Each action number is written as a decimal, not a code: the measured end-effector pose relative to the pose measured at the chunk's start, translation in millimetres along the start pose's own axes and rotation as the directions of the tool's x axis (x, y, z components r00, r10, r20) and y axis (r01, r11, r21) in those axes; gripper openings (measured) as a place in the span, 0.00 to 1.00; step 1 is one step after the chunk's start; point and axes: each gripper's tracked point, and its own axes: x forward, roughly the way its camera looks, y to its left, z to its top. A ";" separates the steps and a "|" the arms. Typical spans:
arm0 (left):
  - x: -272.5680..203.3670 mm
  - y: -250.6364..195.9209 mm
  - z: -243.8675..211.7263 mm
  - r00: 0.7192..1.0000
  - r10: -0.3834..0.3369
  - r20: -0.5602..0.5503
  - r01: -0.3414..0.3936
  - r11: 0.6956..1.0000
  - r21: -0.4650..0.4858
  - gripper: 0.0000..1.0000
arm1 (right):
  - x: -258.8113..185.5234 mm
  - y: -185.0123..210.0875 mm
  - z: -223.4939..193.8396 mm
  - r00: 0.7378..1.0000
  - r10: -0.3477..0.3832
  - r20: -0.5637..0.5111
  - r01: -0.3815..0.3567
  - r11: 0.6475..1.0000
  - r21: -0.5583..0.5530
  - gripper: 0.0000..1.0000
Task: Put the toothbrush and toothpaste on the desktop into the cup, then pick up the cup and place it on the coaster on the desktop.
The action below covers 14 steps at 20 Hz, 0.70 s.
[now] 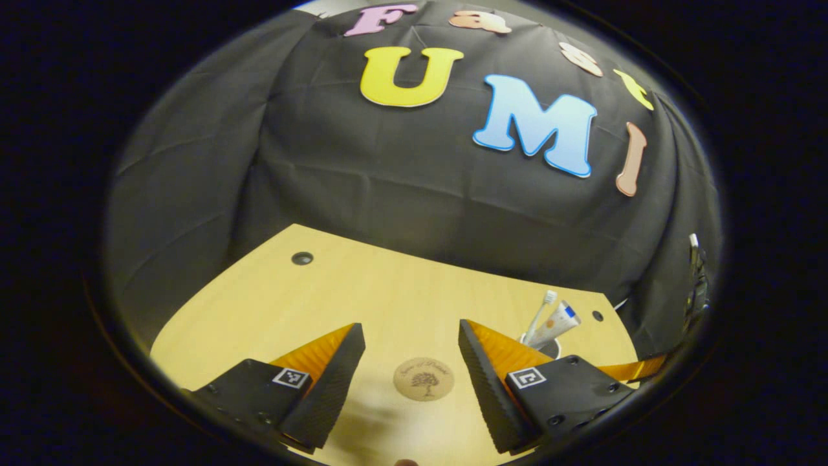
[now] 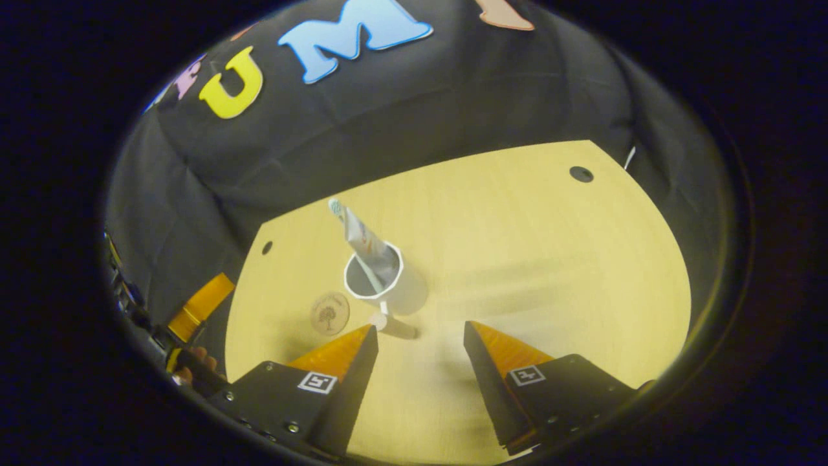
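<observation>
- Both grippers are spread wide and hold nothing — the left gripper (image 1: 411, 349) hangs low over the pale wooden desktop (image 1: 362, 285), its black ridged fingers (image 1: 330, 382) framing the round cork coaster with a tree print (image 1: 424, 378).
- Right gripper (image 2: 419, 353) hovers over the same desktop, aimed at the white ceramic cup (image 2: 381, 279) just ahead.
- White toothbrush (image 1: 539, 314) and white toothpaste tube (image 1: 557, 323) already stand in the cup, leaning on its rim, so the loading half looks done.
- Cup sits just beside the coaster, not on it; the handle faces the right gripper — a handy place to grasp, I'd judge.
- Tall leaning contents could tip the cup if it is lifted askew.
</observation>
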 end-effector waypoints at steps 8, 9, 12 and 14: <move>-16.2 94.5 0.9 0.994 0.110 -0.010 -0.111 0.993 -0.032 0.96 | 61.2 17.4 -6.9 0.974 -0.121 -0.192 0.100 0.988 -0.114 0.69; -14.6 100.7 1.1 0.993 0.118 -0.011 -0.118 0.992 -0.033 0.96 | 67.4 17.0 -9.0 0.968 -0.130 -0.213 0.107 0.987 -0.116 0.69; -9.8 112.4 1.4 0.991 0.132 -0.018 -0.133 0.991 -0.034 0.96 | 83.7 15.3 -13.8 0.954 -0.144 -0.262 0.118 0.986 -0.114 0.70; -5.8 118.8 -0.9 0.991 0.133 -0.027 -0.134 0.990 -0.033 0.96 | 91.8 18.2 -21.4 0.943 -0.146 -0.298 0.121 0.987 -0.102 0.62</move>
